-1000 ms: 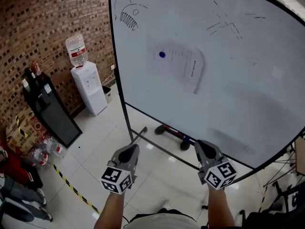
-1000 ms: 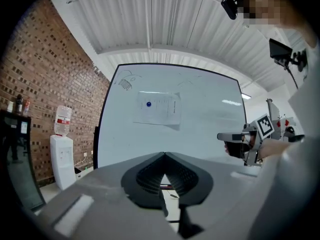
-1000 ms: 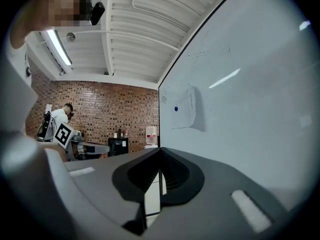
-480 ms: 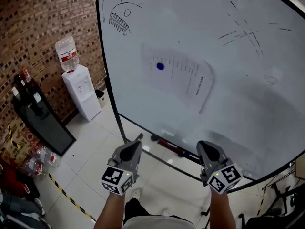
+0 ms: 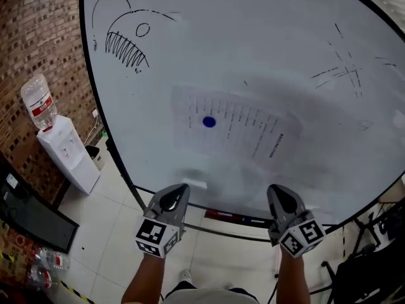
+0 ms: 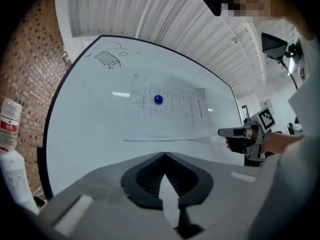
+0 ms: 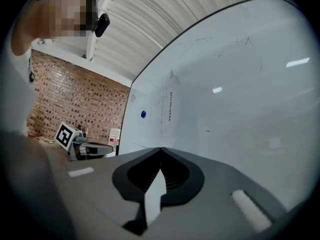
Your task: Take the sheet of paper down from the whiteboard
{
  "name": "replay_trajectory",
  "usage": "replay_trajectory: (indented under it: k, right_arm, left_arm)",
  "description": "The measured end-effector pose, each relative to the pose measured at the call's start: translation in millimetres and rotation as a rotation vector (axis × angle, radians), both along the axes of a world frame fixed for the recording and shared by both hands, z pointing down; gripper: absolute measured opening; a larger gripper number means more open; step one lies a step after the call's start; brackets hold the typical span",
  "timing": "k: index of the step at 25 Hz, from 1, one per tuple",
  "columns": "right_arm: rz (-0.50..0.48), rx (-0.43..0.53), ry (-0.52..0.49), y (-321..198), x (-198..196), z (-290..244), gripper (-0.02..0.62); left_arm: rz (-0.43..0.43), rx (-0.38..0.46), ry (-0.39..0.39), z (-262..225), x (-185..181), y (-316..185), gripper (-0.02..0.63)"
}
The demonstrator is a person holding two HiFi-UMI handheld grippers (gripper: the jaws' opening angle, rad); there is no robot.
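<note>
A printed sheet of paper [image 5: 243, 132] hangs on the whiteboard [image 5: 285, 43], pinned by a round blue magnet [image 5: 209, 122] near its left side. My left gripper [image 5: 179, 187] and right gripper [image 5: 276, 189] point level at the board's lower edge, a little below the sheet and apart from it. Both are shut with nothing between the jaws. The left gripper view shows the sheet [image 6: 172, 116] and the magnet [image 6: 158, 100] ahead above the shut left gripper [image 6: 164, 154]. In the right gripper view the sheet [image 7: 162, 111] lies to the left, beyond the shut right gripper [image 7: 160, 148].
A white water dispenser [image 5: 60, 151] with a bottle on top stands left of the board by the brick wall [image 5: 31, 37]. A black cabinet [image 5: 25, 214] is at the lower left. Marker drawings [image 5: 123, 43] are on the board. Dark stands [image 5: 373, 258] crowd the lower right.
Both grippers and the head have come closer to the whiteboard. The sheet and magnet now look larger and sit right ahead. The jaws stayed shut.
</note>
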State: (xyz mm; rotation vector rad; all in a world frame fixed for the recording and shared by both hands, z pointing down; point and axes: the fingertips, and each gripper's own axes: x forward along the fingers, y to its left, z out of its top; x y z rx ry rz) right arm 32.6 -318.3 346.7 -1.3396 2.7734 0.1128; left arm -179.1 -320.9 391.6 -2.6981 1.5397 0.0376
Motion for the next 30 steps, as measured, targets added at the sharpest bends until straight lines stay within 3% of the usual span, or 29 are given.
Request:
replay_trajectory:
  k: [7, 10, 15, 18, 20, 25, 30]
  right_arm:
    - [0.112, 0.013, 0.004, -5, -2, -12, 0.006]
    - [0.125, 0.038, -0.01, -4, 2, -26, 0.006]
    - [0.117, 0.09, -0.011, -6, 11, -51, 0.006]
    - [0.1, 0.119, 0.0, -9, 11, -66, 0.006]
    - [0.082, 0.141, 0.004, -9, 10, -76, 0.006]
    - [0.053, 0.172, -0.006, -10, 7, -88, 0.006]
    - [0.03, 0.188, -0.008, -11, 5, -95, 0.006]
  left_arm:
    - [0.106, 0.12, -0.073, -46, 8, -36, 0.003]
    - [0.11, 0.182, -0.104, -69, 13, -42, 0.003]
    - [0.039, 0.318, -0.206, -116, 22, -51, 0.005]
    - [-0.024, 0.377, -0.299, -139, 27, -57, 0.108]
    - [-0.085, 0.404, -0.354, -146, 27, -63, 0.143]
    - [-0.156, 0.418, -0.488, -146, 39, -78, 0.172]
    - [-0.199, 0.401, -0.501, -145, 35, -86, 0.169]
